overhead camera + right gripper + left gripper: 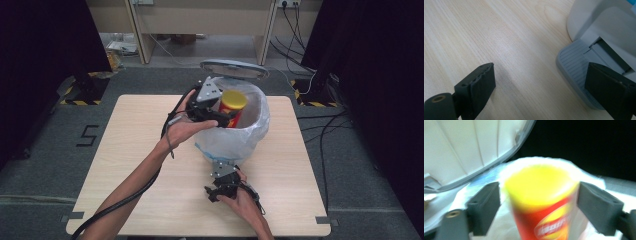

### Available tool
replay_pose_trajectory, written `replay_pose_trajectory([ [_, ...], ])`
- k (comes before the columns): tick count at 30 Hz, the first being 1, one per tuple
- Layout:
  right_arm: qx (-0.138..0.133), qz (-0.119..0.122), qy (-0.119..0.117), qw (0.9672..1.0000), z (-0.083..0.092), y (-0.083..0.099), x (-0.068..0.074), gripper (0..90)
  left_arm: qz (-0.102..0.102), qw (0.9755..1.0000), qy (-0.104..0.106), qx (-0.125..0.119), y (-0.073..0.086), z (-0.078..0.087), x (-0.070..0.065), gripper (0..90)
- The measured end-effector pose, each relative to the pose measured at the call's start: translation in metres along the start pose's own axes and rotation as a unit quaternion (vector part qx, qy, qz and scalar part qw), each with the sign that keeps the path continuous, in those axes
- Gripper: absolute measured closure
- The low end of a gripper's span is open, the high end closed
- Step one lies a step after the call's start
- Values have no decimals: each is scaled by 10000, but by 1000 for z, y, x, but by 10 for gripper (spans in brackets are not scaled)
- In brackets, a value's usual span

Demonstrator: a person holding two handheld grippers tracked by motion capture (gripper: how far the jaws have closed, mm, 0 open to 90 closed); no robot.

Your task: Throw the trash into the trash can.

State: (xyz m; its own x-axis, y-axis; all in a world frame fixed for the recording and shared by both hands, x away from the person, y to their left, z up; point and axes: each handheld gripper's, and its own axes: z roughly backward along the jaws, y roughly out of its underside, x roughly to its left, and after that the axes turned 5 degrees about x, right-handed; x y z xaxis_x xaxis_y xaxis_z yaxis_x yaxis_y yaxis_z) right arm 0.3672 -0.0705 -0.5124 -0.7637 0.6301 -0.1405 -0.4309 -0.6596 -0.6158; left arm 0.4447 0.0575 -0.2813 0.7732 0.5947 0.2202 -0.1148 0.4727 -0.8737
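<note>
A red chip can with a yellow lid (233,105) stands upright in the mouth of a pedal bin (235,140) lined with a white bag. My left gripper (220,113) is at the bin's left rim with its jaws on either side of the can. In the left gripper view the can (541,202) is blurred while the jaws are sharp and spread wide, with a thin gap on each side, so the left gripper (537,200) is open. My right gripper (539,82) is open low at the bin's foot, with one jaw over the grey ribbed pedal (574,65).
The bin's lid (234,68) stands raised at the back, and its pale underside (461,150) is beside the can. The bin sits near the middle of the wooden table (140,165). Cables trail from both grippers. Dark curtains flank the table.
</note>
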Motion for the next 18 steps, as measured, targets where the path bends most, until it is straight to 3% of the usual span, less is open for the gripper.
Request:
replay_pose_trajectory([
  [2, 11, -21, -30, 10000, 0, 0, 0, 91, 126, 9999, 75, -64, -1, 2, 1, 185],
  [7, 9, -18, -33, 10000, 0, 0, 0, 89, 205, 9996, -13, -171, -2, 7, 6, 187],
  [9, 9, -26, -29, 10000, -1, 0, 0, 88, 191, 9997, -15, -129, 0, 8, 9, 186],
  [18, 12, -27, -33, 10000, -1, 0, 0, 88, 481, 9985, 22, -267, 11, 26, 20, 187],
])
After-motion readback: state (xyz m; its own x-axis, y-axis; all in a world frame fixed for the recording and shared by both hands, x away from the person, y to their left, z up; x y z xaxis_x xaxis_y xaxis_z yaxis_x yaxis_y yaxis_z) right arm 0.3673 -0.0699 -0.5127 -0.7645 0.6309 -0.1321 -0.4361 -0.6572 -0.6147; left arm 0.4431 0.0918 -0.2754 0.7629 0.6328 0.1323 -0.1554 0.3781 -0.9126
